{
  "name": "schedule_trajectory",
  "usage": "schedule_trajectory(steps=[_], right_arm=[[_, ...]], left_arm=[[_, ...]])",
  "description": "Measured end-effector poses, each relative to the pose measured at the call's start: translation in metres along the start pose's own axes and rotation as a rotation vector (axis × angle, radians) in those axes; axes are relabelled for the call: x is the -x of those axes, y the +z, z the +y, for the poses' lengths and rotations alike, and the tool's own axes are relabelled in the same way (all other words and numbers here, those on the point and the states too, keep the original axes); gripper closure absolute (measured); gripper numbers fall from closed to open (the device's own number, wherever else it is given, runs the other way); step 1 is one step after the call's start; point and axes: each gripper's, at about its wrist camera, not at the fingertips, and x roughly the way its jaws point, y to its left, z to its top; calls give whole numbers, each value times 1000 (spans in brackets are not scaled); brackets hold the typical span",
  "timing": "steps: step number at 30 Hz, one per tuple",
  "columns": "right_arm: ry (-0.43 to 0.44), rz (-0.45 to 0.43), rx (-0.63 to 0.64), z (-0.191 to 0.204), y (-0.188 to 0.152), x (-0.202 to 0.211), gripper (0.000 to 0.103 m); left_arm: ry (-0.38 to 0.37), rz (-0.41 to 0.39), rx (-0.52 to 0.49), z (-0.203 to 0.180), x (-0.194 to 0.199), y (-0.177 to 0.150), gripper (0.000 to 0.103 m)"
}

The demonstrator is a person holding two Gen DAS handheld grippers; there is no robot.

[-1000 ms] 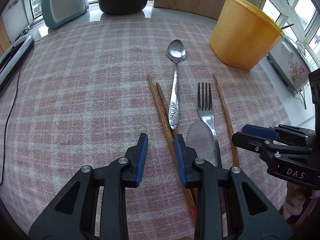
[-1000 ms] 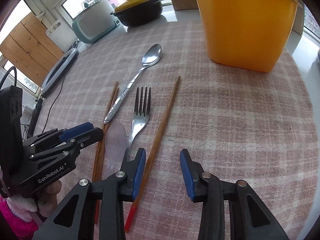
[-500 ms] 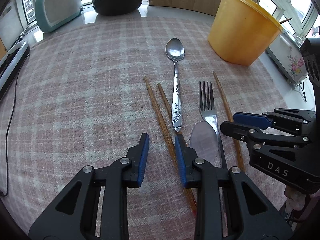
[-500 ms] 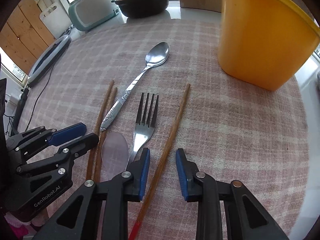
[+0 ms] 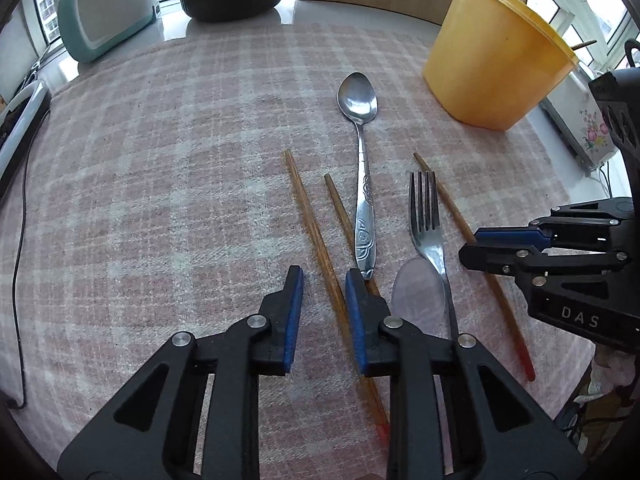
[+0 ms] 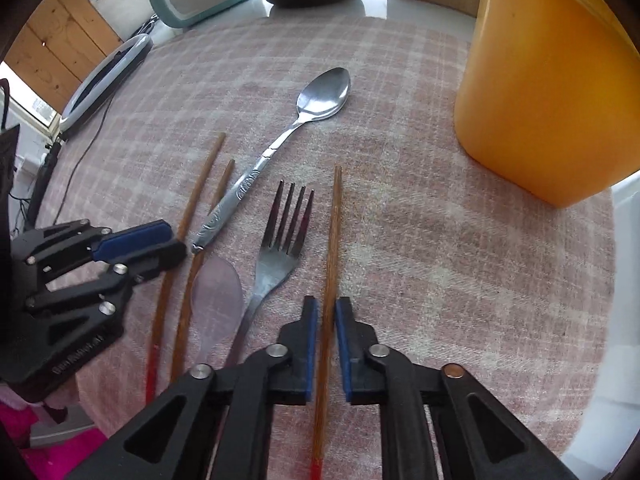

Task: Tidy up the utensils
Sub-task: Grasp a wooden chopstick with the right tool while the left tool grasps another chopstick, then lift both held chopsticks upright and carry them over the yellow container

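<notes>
1. Now the right gripper [image 6: 327, 312] has its jaws nearly closed around the rightmost chopstick [image 6: 331, 248], which lies on the plaid cloth [image 6: 460, 240] beside the fork [image 6: 280, 256]; whether the pads touch it cannot be told.
2. Meanwhile the left gripper [image 5: 322, 288] stays parted, straddling the leftmost chopstick [image 5: 308, 216] without clamping.
3. Beyond stands the yellow container [image 5: 492, 68].

Both grippers are showing black plastic bodies with triangular cut-outs, silver round screws and blue-padded fingers [image 5: 291, 312]. The right gripper [image 5: 476, 244], at three o'clock in the left view, is carrying white "DAS" lettering; the left gripper [image 6: 176, 242] is carrying faint white lettering.
</notes>
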Motion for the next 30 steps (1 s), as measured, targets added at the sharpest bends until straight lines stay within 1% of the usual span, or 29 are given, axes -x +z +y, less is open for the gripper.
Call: schedule_trajectory(steps=[4,5,6,8,11,15,17,19,24,27,30], right_arm=[[-22,33,40,5,13,-5,88],[-32,38,61,8,15,-6,88],[-44,43,77,10,16,-7,90],[-64,50,106,13,18,-9,97],[-55,51,107,13,21,-9,98],[-5,26,41,3,21,-6,99],[30,4,6,-2,18,-2,100],[63,-22,-23,-14,10,9,99],[136,-121,-93,-26,-5,33,100],[159,-183,-119,-31,-14,49,100],[160,-234,-141,-31,-21,56,100]], left_arm=[[16,9,-18,0,-5,11,78],[15,9,-20,1,-5,12,88],[20,8,-21,3,-6,14,92],[-10,18,-14,10,-8,19,94],[-73,31,63,25,-8,21,96],[-117,12,167,41,-3,16,98],[-138,0,206,47,1,13,98],[-142,-20,227,51,6,11,99],[-138,-82,231,49,27,8,99],[-135,-124,224,45,41,9,99],[-138,-156,216,41,53,9,99]])
